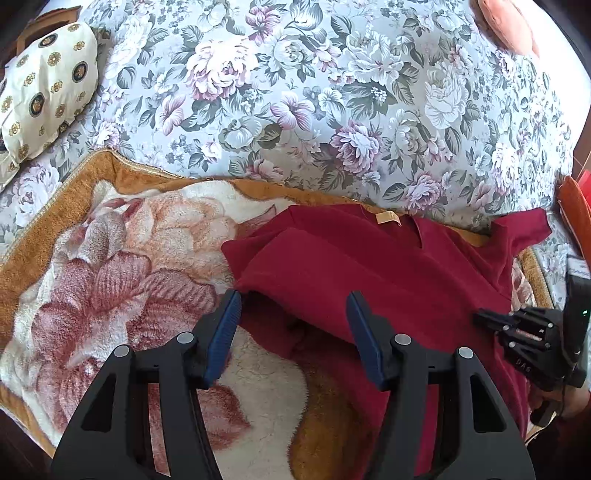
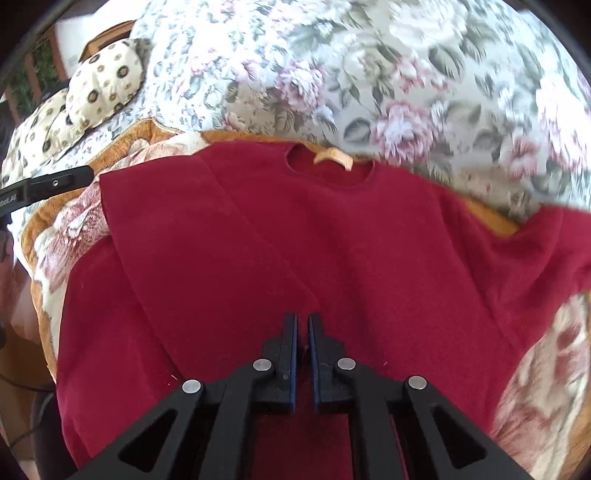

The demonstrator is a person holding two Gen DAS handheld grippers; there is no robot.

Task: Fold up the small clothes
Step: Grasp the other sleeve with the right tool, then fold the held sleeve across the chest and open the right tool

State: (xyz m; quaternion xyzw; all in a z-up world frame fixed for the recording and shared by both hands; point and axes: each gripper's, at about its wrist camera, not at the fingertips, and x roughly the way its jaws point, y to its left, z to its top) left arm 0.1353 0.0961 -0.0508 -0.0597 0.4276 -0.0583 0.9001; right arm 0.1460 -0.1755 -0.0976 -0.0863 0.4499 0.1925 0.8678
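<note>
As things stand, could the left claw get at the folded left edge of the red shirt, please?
Probably yes: the left claw stands open right at the red shirt, its fold edge between the blue fingers, and nothing lies across it. The right claw is off to the side.

A bed fills both views, covered by a pale blue-grey bedspread printed with mauve and white flowers and grey-green leaves (image 1: 332,92). Over its near part lies a fluffy cream blanket with large pink blossoms and an ochre border (image 1: 110,266). A cream pillow dotted with dark round medallions (image 1: 48,88) rests at the far left, with brown wooden furniture (image 2: 107,31) behind it. A salmon-pink cushion (image 1: 506,26) sits at the far right. Bright daylight falls across the fabric.
</note>
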